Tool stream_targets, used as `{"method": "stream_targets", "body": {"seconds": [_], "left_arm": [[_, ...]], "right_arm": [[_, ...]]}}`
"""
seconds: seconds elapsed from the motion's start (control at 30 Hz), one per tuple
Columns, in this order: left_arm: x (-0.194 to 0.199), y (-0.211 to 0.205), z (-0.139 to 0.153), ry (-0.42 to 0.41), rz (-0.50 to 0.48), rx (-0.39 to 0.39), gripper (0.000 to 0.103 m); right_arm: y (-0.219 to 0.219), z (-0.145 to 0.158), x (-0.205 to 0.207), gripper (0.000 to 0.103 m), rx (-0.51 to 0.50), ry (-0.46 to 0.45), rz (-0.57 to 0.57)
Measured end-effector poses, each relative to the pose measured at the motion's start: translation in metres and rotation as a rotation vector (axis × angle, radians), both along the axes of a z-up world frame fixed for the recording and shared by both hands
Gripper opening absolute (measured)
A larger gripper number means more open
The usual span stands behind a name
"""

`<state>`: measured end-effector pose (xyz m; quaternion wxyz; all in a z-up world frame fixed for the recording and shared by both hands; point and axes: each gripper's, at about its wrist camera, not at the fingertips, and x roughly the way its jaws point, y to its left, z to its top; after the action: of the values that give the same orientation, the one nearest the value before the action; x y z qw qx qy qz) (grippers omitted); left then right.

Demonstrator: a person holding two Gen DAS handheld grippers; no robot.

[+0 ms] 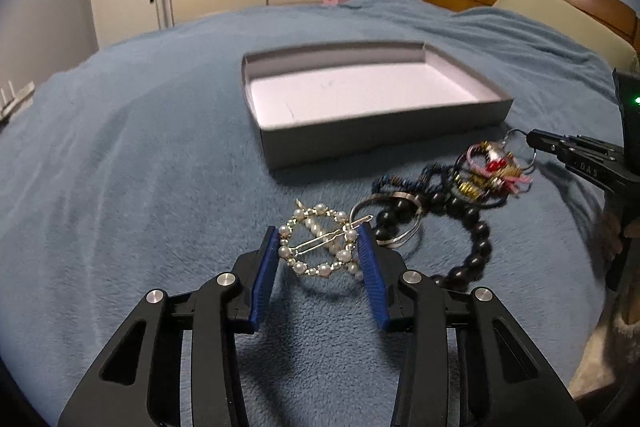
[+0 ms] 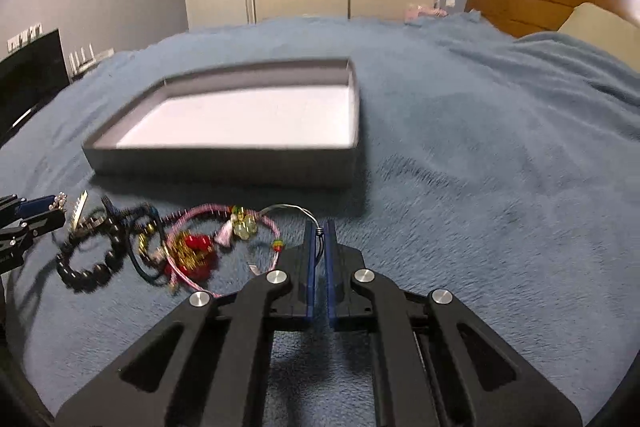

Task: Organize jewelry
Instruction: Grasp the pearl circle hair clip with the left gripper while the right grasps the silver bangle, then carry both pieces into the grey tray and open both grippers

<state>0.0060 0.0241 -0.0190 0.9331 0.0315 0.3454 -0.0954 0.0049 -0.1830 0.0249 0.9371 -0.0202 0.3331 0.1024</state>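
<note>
The left tongs (image 1: 320, 255) pinch the round pearl-and-gold hair clip (image 1: 320, 247) edgewise, likely for lifting into the shallow grey cardboard tray (image 1: 384, 139). The right tongs (image 2: 319, 239), pressed nearly together, nip the thin silver wire bangle (image 2: 294, 207) by its wire to free it from the tangled pile.

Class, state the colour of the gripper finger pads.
Blue pads, clearest in the left wrist view.

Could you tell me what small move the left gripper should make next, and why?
Probably lift the left gripper and carry it toward the shallow grey cardboard box. Its blue pads already grip both sides of the round pearl-and-gold hair clip, which appears raised off the blue blanket, and the box ahead holds nothing yet.
</note>
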Motion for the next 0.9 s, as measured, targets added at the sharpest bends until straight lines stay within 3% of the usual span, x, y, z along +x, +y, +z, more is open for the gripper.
{"method": "stream_targets", "body": {"seconds": [0.17, 0.43, 0.6, 0.73, 0.8, 0.87, 0.9], "left_arm": [[0.002, 0.002, 0.026, -0.043, -0.017, -0.01, 0.042], [0.055, -0.007, 0.066, -0.083, -0.047, 0.038, 0.042], [0.1, -0.009, 0.071, -0.08, -0.041, 0.065, 0.042], [0.126, -0.008, 0.065, -0.041, -0.035, 0.044, 0.042], [0.126, -0.011, 0.061, -0.044, -0.044, 0.054, 0.042], [0.124, -0.012, 0.055, -0.048, -0.05, 0.062, 0.042], [0.123, -0.011, 0.053, -0.044, -0.054, 0.054, 0.042]], "right_arm": [[-0.001, 0.023, -0.005, 0.003, 0.005, -0.069, -0.004], [0.007, 0.057, 0.024, 0.0, -0.021, -0.147, 0.013], [0.01, 0.081, 0.052, 0.0, -0.007, -0.197, 0.019], [0.005, 0.08, 0.066, 0.0, 0.0, -0.137, 0.042], [-0.001, 0.069, 0.062, 0.008, -0.031, -0.109, 0.032], [-0.01, 0.058, 0.058, 0.045, -0.023, -0.07, 0.033], [-0.014, 0.05, 0.054, 0.047, -0.021, -0.046, 0.038]]}}
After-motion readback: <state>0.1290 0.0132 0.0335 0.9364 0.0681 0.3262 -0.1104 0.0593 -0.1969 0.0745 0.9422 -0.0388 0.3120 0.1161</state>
